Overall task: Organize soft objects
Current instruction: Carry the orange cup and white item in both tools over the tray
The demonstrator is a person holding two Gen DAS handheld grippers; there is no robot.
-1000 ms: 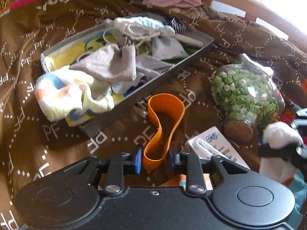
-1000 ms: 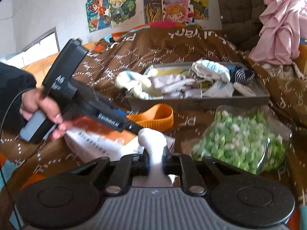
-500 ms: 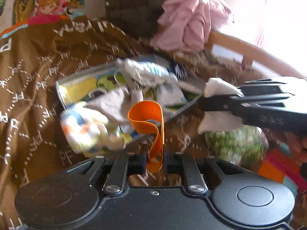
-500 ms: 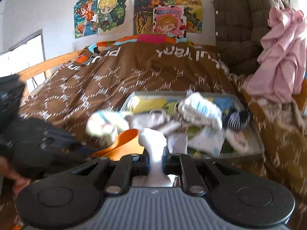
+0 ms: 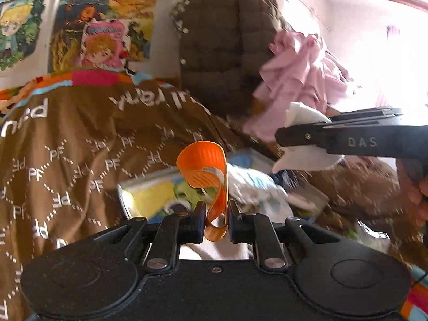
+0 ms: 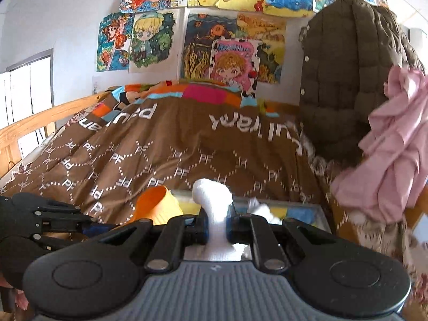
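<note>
- My left tool (image 5: 216, 220) pinches one orange band (image 5: 206, 171), its loop curling up toward 12 o'clock, above the tray.
- My right tool (image 6: 217, 226) is clamped on one white sock (image 6: 212, 198); from the left camera it sits at 3 o'clock.
- One grey tray (image 5: 128, 200) lies just past both tools on the bed; its soft things are blurred, so I cannot count them.
- One brown blanket (image 6: 187, 144) covers the bed.
- At 1 o'clock, one brown padded jacket (image 6: 347, 75) and one pink garment (image 6: 396, 155), cut off at the edge.
</note>
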